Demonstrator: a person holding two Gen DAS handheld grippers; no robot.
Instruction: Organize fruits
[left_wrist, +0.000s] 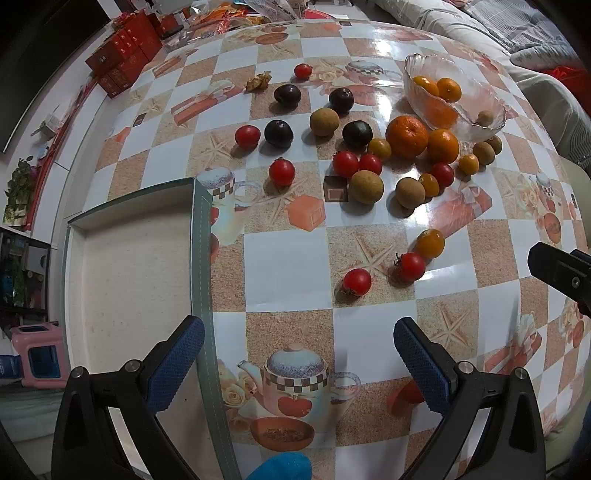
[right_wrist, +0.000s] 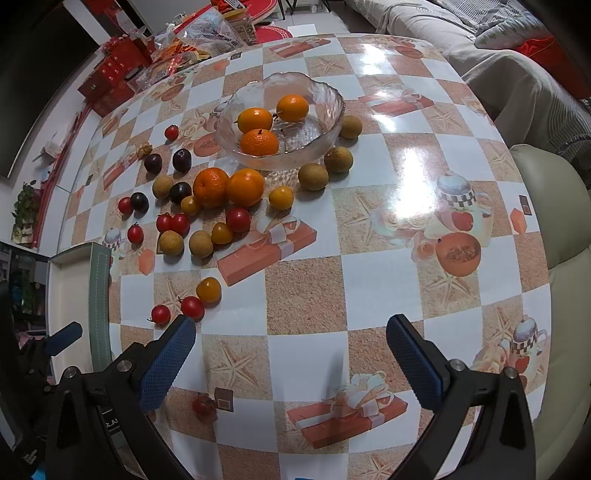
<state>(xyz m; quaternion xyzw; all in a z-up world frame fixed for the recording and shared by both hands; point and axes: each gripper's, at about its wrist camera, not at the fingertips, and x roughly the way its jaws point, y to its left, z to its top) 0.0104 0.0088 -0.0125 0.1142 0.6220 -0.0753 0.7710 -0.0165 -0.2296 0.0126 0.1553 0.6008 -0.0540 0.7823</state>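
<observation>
Loose fruit lies across the checked table: cherry tomatoes (left_wrist: 356, 281), dark plums (left_wrist: 278, 133), brown longans (left_wrist: 366, 187), small yellow kumquats (left_wrist: 430, 243) and two oranges (left_wrist: 406, 136). A glass bowl (right_wrist: 325, 122) at the back holds three orange citrus fruits (right_wrist: 259, 143). My left gripper (left_wrist: 299, 350) is open over the table's near edge, beside an empty tray (left_wrist: 133, 280). My right gripper (right_wrist: 291, 345) is open too, above bare tablecloth, with the nearest tomatoes (right_wrist: 192, 307) just beyond its left fingertip. Neither holds anything.
Red gift boxes (left_wrist: 122, 59) and packaged goods crowd the far left corner of the table. A cream sofa (right_wrist: 517, 85) runs along the right side. A pink stool (left_wrist: 37, 354) stands on the floor at left. The right gripper's tip (left_wrist: 554, 269) shows at the left view's edge.
</observation>
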